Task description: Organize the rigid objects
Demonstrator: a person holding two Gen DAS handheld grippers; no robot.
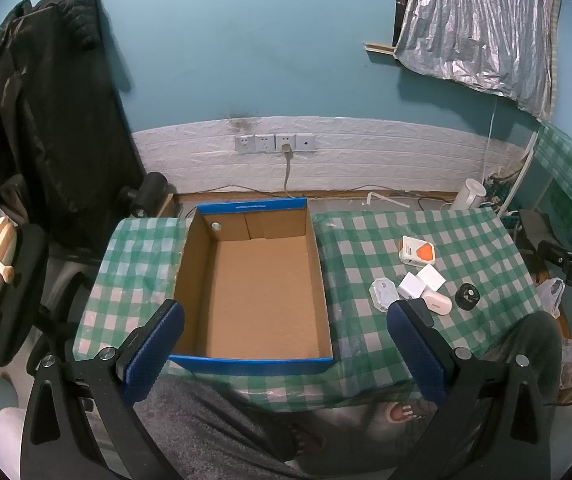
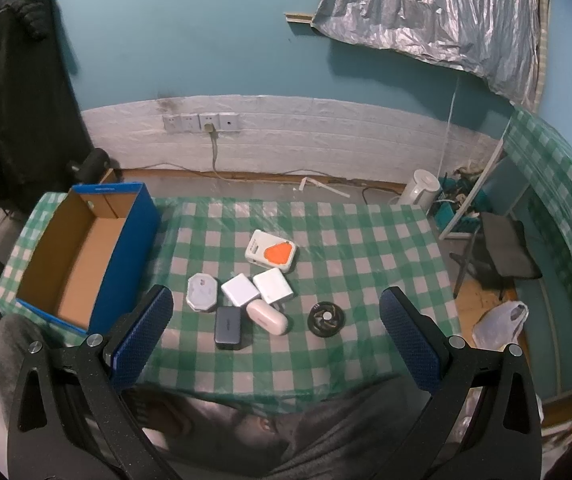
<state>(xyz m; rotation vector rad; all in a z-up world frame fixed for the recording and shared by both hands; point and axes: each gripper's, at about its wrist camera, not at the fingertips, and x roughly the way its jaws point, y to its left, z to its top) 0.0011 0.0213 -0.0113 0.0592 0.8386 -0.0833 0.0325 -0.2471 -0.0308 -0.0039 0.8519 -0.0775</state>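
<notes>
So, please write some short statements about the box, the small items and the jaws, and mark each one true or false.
1. The box is empty. True.
2. The dark power bank lies inside the box. False: it lies on the tablecloth.
3. Both the left gripper and right gripper have open jaws holding nothing. True.
4. The black disc touches the orange-marked case. False: they lie apart.
</notes>
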